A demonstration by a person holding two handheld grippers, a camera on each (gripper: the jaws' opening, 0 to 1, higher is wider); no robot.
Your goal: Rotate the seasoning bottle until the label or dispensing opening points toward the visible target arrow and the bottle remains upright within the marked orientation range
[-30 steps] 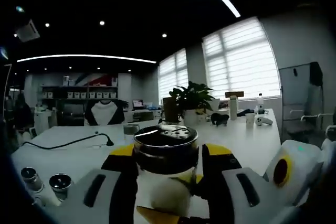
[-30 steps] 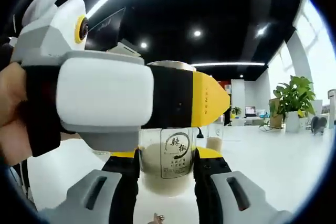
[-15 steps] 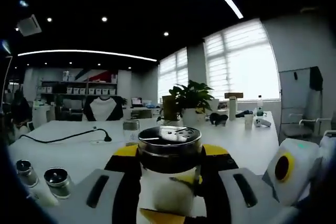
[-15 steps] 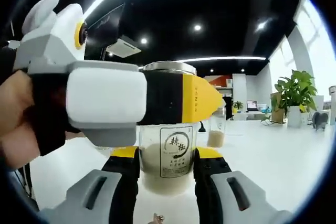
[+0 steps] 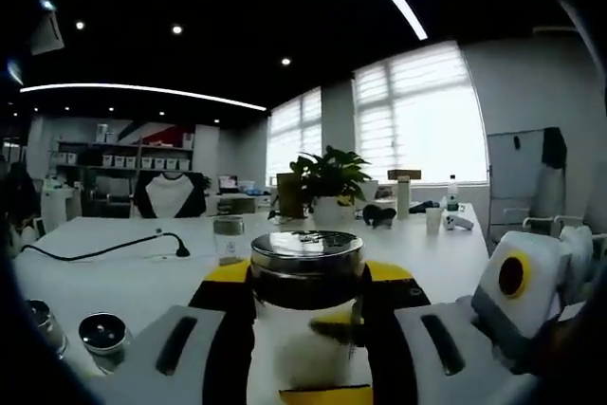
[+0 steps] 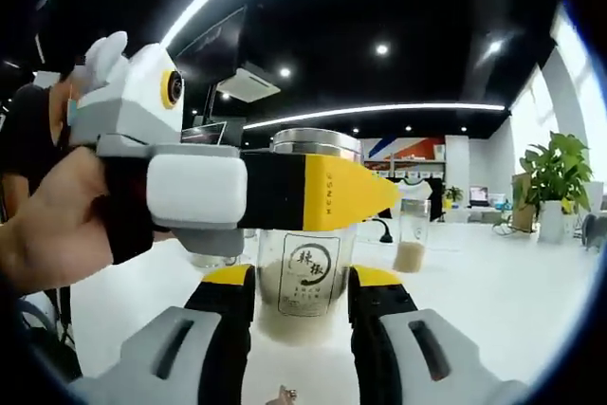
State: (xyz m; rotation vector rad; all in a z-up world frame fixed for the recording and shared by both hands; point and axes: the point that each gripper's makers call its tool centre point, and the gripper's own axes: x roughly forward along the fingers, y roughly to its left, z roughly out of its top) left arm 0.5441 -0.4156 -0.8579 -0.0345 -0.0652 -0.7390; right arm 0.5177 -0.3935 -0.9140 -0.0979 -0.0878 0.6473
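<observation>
Right gripper view, bottle point(image 6: 303, 277) upright between right gripper point(image 6: 301, 315) jaws, seemingly clamped; left gripper point(image 6: 285, 192) clamped near its lid.

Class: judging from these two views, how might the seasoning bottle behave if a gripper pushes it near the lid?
The seasoning bottle looks like clear glass: probably rigid, smooth, perhaps slippery. Powder fills only its lower part, so it may resist tipping. Its steel lid is round, so it would likely roll if toppled.

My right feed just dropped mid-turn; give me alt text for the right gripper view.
A clear seasoning bottle with a steel cap stands between the right gripper fingers, printed label facing the camera. The left gripper, held by a hand, clamps across its neck from the left, above a white table.
</observation>
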